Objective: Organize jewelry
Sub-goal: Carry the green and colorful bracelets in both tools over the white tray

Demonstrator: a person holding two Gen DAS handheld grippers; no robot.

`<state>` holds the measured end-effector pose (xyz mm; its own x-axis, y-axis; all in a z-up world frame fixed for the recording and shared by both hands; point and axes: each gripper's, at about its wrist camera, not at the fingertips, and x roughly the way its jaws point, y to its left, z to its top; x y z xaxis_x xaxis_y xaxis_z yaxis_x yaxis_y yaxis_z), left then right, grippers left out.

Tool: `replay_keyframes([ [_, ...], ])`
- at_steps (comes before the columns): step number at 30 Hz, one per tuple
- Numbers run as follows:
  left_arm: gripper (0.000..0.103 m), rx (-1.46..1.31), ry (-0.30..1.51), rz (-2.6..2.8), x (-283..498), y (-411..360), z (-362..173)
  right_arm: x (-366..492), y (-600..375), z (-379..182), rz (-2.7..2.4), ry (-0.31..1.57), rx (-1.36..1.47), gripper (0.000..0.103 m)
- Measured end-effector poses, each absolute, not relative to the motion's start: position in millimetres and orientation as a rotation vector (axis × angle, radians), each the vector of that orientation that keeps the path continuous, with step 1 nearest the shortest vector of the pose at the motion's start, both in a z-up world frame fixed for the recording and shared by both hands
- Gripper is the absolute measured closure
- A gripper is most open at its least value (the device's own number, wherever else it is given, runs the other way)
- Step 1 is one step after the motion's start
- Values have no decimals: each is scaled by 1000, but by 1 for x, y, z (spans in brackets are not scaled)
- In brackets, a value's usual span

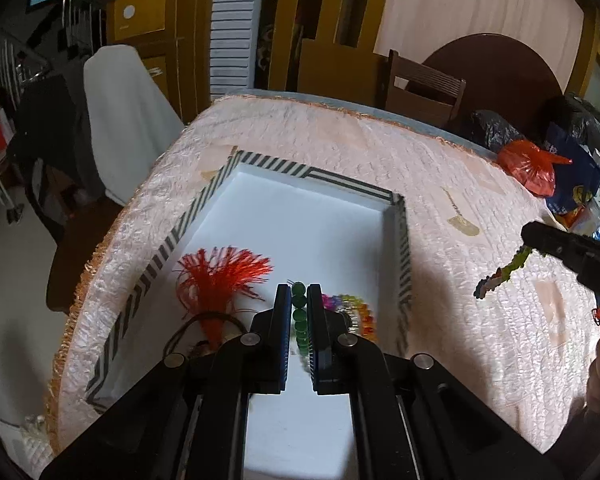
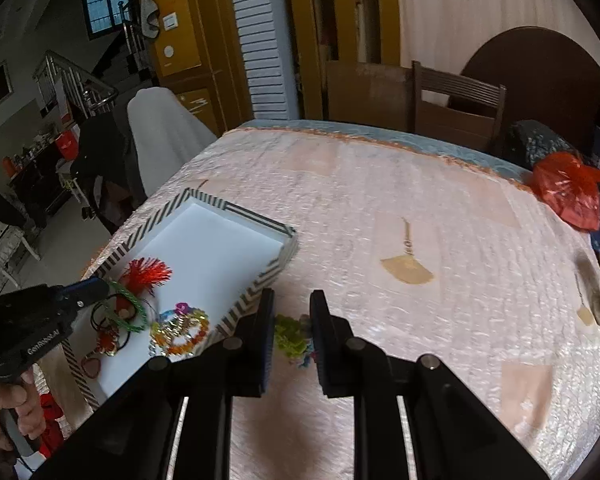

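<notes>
A white tray with a black-and-white striped rim lies on the pink table. In it lie a red tassel piece and a multicoloured bead bracelet. My left gripper is shut on a green bead bracelet just above the tray floor. My right gripper stands right of the tray, its fingers closed on a yellow-green beaded bracelet that hangs from it above the cloth.
The pink quilted cloth covers the table. A red plastic bag and dark bags sit at the far right edge. A wooden chair stands behind the table, and a white-draped chair at its left.
</notes>
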<state>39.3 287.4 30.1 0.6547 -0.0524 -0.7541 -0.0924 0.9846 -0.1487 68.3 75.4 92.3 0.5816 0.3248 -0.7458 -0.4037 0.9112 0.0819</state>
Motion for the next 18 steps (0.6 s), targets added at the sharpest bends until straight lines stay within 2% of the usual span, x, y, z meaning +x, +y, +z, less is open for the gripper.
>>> replay_keyframes([
  [11,70,-180,883,74,37,303,9,80,135,95,531,825,-138,85],
  [18,70,-153,922,121,39,305,-3,92,173,76,613,844,-149,85],
])
